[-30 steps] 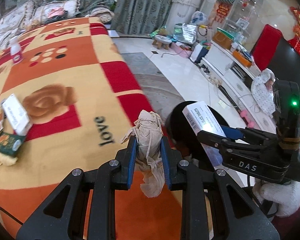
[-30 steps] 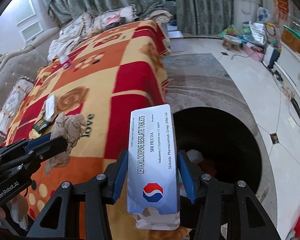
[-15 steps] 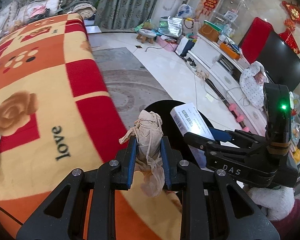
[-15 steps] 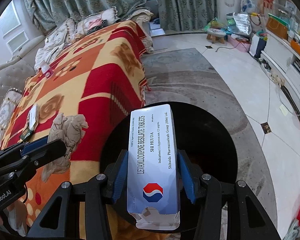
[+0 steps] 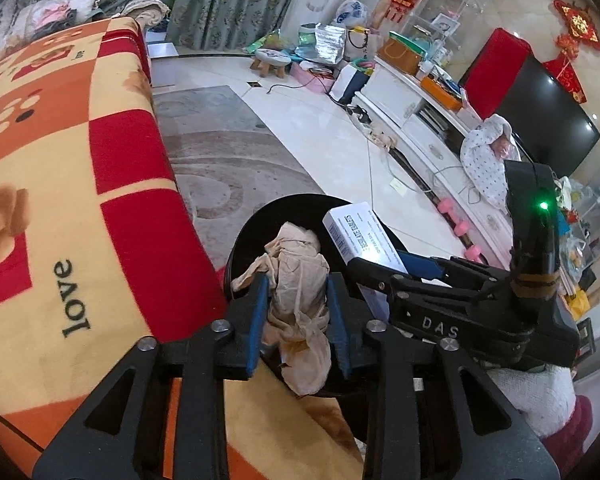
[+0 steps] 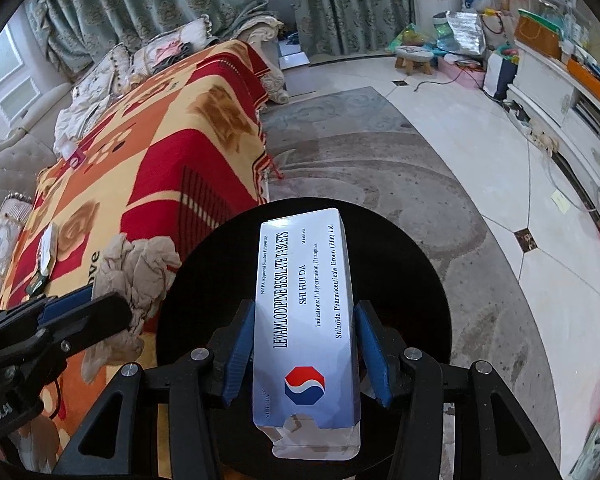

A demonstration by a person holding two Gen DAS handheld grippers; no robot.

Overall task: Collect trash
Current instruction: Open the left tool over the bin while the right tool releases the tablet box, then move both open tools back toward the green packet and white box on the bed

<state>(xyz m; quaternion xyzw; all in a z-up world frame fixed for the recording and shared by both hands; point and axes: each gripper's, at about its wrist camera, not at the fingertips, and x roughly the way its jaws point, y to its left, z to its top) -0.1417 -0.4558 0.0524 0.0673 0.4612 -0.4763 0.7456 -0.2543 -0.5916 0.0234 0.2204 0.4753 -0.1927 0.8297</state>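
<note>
Now the left gripper [image 5: 296, 300] has its blue pads either side of a crumpled tissue [image 5: 298, 280]; its jaws have just been opening, and the wad sits between them with the pads barely touching its sides, so I cannot tell whether they still press on it. Tissue and gripper hang over the near rim of a black bin [image 5: 244, 240] on the floor. Just to the right, the right gripper [image 6: 306, 344] pinches a white tablet box [image 6: 306, 320] by its long sides, jaws clamped on it, box pointing down over the dark mouth of the bin [image 6: 412, 264]. Left of the bin is a sofa under a red, orange and yellow blanket [image 5: 60, 184], the bin touching its hanging edge. A grey rug [image 6: 380, 168] lies beneath the bin, pale floor tiles [image 5: 320, 128] beyond. A white-gloved hand [image 5: 532, 400] holds the right gripper
</note>
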